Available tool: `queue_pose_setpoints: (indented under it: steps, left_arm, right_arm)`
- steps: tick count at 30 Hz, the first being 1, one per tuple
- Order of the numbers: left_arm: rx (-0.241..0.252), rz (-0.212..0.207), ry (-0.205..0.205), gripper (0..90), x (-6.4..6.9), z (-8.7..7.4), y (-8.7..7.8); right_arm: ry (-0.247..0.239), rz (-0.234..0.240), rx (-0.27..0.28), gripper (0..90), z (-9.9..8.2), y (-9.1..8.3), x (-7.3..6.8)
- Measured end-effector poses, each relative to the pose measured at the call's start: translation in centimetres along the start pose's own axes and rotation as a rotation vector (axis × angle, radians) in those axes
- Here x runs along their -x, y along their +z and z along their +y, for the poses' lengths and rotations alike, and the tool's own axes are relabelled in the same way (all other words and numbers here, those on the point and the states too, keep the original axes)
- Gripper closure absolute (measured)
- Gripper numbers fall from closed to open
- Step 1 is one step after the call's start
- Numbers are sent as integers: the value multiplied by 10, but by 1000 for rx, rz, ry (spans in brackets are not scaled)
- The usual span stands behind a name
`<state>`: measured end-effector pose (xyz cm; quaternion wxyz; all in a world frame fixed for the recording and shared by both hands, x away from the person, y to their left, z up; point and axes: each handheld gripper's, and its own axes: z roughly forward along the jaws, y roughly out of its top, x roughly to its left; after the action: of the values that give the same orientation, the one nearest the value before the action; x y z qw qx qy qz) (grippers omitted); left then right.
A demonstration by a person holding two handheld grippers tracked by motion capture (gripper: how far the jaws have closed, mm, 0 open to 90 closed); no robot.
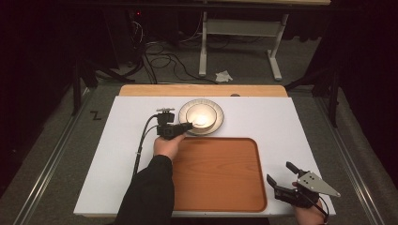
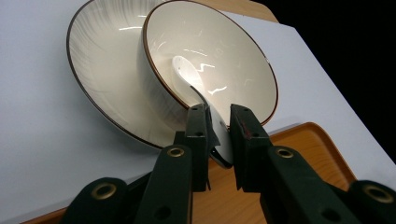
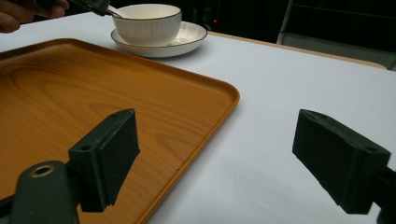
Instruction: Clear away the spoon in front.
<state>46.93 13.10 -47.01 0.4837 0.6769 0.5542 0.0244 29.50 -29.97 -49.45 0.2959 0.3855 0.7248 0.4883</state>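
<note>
A cream bowl (image 1: 210, 112) with a brown rim stands on a matching plate (image 1: 219, 123) at the back of the white tabletop. A white spoon (image 2: 186, 74) lies in the bowl (image 2: 233, 60), its handle sticking out over the rim. My left gripper (image 2: 218, 112) reaches in from the bowl's left (image 1: 190, 125) and is shut on that handle. The plate (image 2: 102, 60) shows under the bowl. My right gripper (image 1: 279, 172) rests at the front right, beside the wooden tray (image 1: 216, 173). Its jaws stand wide apart (image 3: 217, 130) with nothing between them.
The wooden tray (image 3: 70, 84) lies bare in front of the bowl (image 3: 147, 23) and plate (image 3: 189, 35). The white tabletop (image 1: 281, 122) has open room to the right. Beyond the table's wooden back edge (image 1: 202, 90) are cables and a white stand on the floor.
</note>
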Motion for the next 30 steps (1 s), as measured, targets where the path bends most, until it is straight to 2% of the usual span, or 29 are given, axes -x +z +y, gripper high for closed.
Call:
queue_pose_setpoints:
  steps: [6,7,10,16,24,30]
  left_arm:
    - [-1,21,28,800,4,-1,-2]
    - [0,25,33,833,4,0,-3]
    - [8,18,33,846,4,0,-6]
    - [3,39,82,847,6,0,-7]
    - [33,71,156,847,9,0,-13]
    - [86,123,259,847,21,-3,-21]
  right_arm:
    - [-2,3,-3,153,0,1,0]
    - [-2,3,-3,153,0,1,-1]
    - [-7,2,3,153,0,0,0]
    - [-1,2,1,153,0,0,-1]
    - [-10,3,0,153,1,2,-1]
    - [-5,0,2,153,0,1,0]
